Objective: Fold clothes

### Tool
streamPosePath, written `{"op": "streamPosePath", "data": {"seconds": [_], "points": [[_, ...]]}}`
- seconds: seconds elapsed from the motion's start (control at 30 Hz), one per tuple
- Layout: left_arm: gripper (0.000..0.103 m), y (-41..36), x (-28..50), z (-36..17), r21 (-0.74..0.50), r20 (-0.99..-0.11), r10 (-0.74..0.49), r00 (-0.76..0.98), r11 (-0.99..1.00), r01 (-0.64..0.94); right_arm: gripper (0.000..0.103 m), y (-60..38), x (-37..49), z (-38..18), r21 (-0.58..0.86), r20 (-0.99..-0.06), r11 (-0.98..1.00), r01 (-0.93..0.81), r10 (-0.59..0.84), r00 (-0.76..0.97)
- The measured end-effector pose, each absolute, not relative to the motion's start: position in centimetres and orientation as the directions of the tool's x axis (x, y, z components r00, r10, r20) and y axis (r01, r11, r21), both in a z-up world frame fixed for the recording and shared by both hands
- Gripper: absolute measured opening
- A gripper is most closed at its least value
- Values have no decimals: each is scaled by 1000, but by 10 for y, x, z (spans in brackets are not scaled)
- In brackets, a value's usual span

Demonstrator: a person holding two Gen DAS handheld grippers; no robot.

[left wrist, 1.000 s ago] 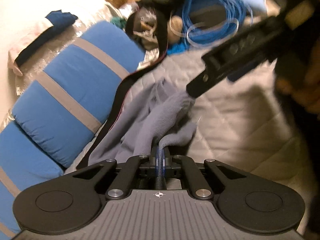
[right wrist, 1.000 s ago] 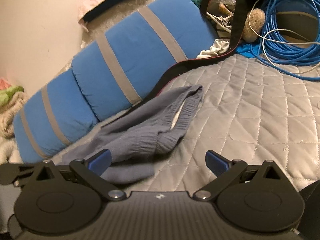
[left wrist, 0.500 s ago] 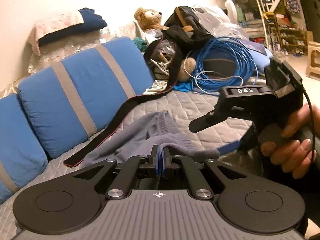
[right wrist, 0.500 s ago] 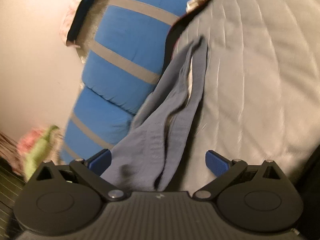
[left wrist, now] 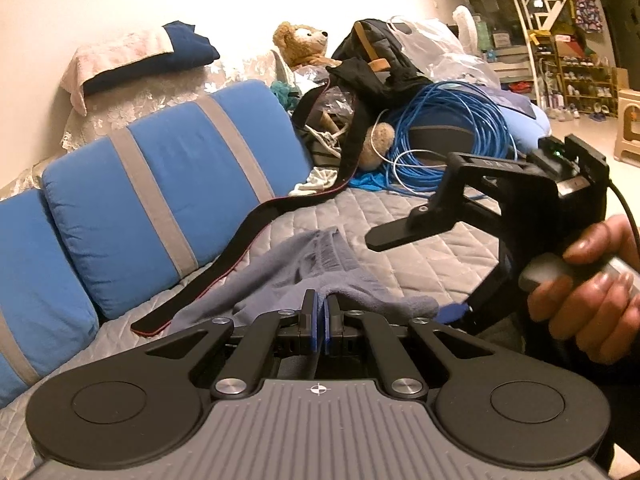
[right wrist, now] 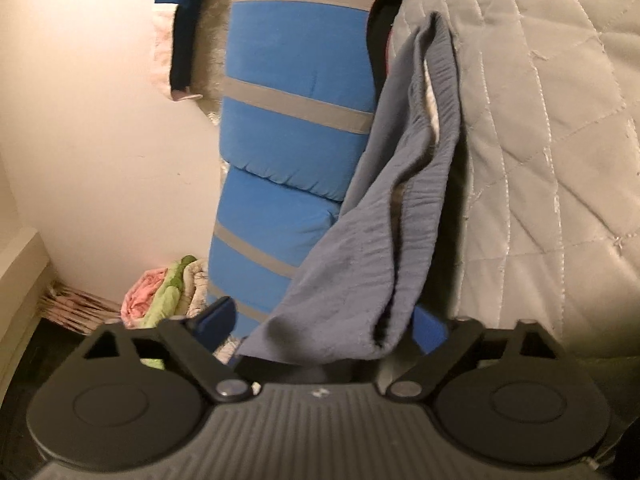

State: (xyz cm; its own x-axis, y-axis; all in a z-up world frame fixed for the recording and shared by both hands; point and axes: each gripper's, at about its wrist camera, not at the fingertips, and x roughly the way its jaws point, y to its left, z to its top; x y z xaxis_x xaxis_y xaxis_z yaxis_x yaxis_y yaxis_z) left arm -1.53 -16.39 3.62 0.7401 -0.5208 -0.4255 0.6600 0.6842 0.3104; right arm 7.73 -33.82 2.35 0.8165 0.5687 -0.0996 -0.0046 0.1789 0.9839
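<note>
Grey-blue shorts [left wrist: 316, 268] lie crumpled on the grey quilted bed cover [left wrist: 404, 232]. My left gripper [left wrist: 319, 322] is shut on a near edge of the shorts. My right gripper [right wrist: 320, 320] is open, its blue fingers on either side of another edge of the shorts [right wrist: 384, 216], which drape between them. In the left wrist view the right gripper [left wrist: 452, 312] is held in a hand just right of the left one, turned on its side.
Blue cushions with grey stripes [left wrist: 160, 196] line the left. A black strap [left wrist: 280, 216] runs beside the shorts. A blue cable coil [left wrist: 452, 128], bags and a teddy bear [left wrist: 304, 44] crowd the far end. Bundled cloth [right wrist: 160, 292] lies by the wall.
The left gripper has levelled out, still holding the shorts. The right gripper has rolled sideways and moved in until the shorts' edge sits between its open fingers.
</note>
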Motion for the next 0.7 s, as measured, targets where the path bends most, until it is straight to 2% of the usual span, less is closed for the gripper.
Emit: {"op": "streamPosePath", "data": {"seconds": [0.03, 0.07, 0.1, 0.13, 0.17, 0.3, 0.4, 0.43, 0.5, 0.57, 0.63, 0.7], "points": [[3, -164, -16, 35, 312, -428, -520, 739, 683, 661, 70, -338, 78, 25, 982, -109, 190, -2, 571, 814], [3, -164, -17, 35, 313, -432, -520, 737, 680, 663, 53, -337, 78, 27, 977, -126, 213, 3, 569, 813], [3, -164, -17, 34, 314, -438, -521, 733, 675, 668, 29, -336, 78, 31, 969, -148, 245, 7, 561, 815], [3, -164, -18, 32, 316, -445, -522, 728, 669, 673, 18, -335, 77, 34, 958, -175, 286, 12, 551, 816], [3, -164, -19, 31, 319, -452, -523, 723, 662, 678, 13, -333, 75, 40, 937, -218, 350, 20, 535, 816], [5, -165, -21, 26, 303, -510, -548, 663, 607, 735, 11, -321, 62, 71, 794, -351, 607, 43, 400, 847], [7, -162, -21, 24, 241, -553, -600, 578, 549, 800, 11, -311, 50, 87, 655, -426, 749, 96, 262, 866], [11, -160, -20, 24, 206, -560, -622, 547, 535, 820, 11, -307, 46, 88, 608, -451, 785, 118, 219, 865], [35, -156, -20, 26, 139, -552, -671, 495, 511, 848, 11, -300, 43, 87, 541, -498, 826, 157, 164, 851], [44, -152, -19, 28, 75, -524, -717, 460, 499, 863, 10, -299, 39, 82, 520, -531, 833, 186, 145, 835], [45, -150, -10, 31, -10, -499, -752, 432, 503, 864, 10, -299, 37, 79, 507, -556, 836, 212, 129, 821], [51, -150, 3, 33, -95, -479, -771, 420, 521, 848, 10, -300, 34, 75, 501, -569, 836, 225, 122, 813]]}}
